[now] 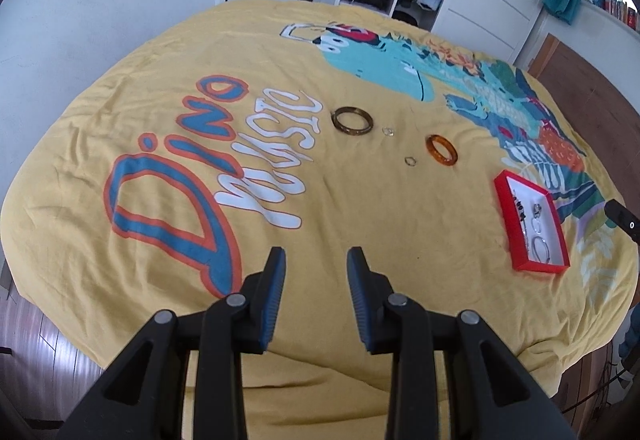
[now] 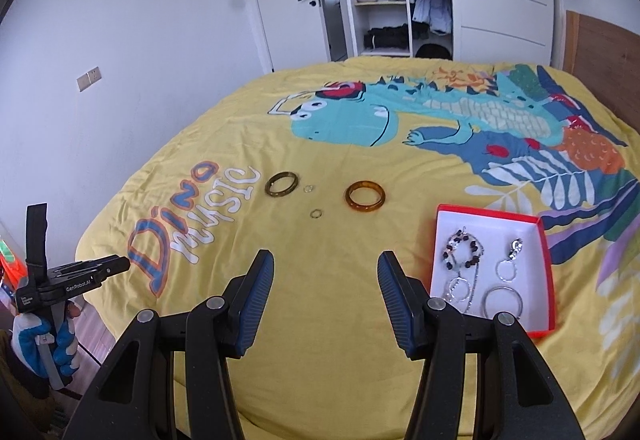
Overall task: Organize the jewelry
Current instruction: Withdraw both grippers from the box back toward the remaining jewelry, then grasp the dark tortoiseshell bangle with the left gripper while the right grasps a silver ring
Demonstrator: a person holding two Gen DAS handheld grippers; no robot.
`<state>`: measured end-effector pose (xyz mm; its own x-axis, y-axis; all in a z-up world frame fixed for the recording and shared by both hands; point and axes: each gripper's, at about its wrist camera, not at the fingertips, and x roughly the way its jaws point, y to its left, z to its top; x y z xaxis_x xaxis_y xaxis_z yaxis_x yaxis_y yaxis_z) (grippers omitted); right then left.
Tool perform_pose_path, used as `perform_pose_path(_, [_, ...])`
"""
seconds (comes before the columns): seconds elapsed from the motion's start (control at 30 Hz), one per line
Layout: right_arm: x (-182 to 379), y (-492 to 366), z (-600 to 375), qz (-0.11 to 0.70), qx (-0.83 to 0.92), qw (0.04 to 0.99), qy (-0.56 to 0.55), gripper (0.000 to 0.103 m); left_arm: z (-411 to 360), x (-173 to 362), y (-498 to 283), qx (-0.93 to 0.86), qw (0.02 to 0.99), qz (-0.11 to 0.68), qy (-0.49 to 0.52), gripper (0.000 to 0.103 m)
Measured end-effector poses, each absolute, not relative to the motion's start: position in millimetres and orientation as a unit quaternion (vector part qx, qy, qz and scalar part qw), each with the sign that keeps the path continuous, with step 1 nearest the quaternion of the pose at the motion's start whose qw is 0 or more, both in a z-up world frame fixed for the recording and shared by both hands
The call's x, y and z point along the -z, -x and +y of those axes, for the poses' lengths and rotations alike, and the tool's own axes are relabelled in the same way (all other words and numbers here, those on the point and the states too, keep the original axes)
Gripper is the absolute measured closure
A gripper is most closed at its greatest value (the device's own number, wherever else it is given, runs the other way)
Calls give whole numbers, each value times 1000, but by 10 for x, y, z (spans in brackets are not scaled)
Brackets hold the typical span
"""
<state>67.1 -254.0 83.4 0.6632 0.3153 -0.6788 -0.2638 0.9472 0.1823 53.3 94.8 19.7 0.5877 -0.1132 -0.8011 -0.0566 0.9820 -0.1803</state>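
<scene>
Left gripper [image 1: 316, 260] and right gripper [image 2: 326, 264] both hover over the yellow bed cover [image 2: 328, 340], jaws spread apart, the right wider, neither holding anything. Loose on the cover lie a dark bangle [image 2: 281, 183], an amber bangle [image 2: 365, 194] and two small rings [image 2: 308, 188] [image 2: 316, 213] between them. The red box [image 2: 546, 240] sits just right of the right gripper, with a beaded bracelet [image 2: 462, 246] and silver hoops [image 2: 503, 301] inside.

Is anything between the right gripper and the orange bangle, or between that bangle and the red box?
Nothing visible. Bare yellow bedspread lies between the open right gripper and the orange bangle, and between it and the red box.
</scene>
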Motion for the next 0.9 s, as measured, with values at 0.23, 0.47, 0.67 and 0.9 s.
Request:
perform_pose_path(0.23, [-535, -1128, -2398, 400, -179, 898, -35, 50, 794, 37, -961, 29, 872, 481, 89, 73])
perform_pose_path(0.47, [-209, -1642, -2171, 417, -203, 885, -16, 50, 666, 257, -1477, 38, 861, 500, 88, 73])
perform_pose_path(0.67, [185, -2073, -1999, 439, -220, 871, -17, 50, 598, 434, -2026, 31, 856, 506, 103, 73])
perform_pose_path(0.9, [603, -2470, -1811, 457, -235, 857, -25, 50, 543, 567, -2747, 27, 859, 494, 129, 73])
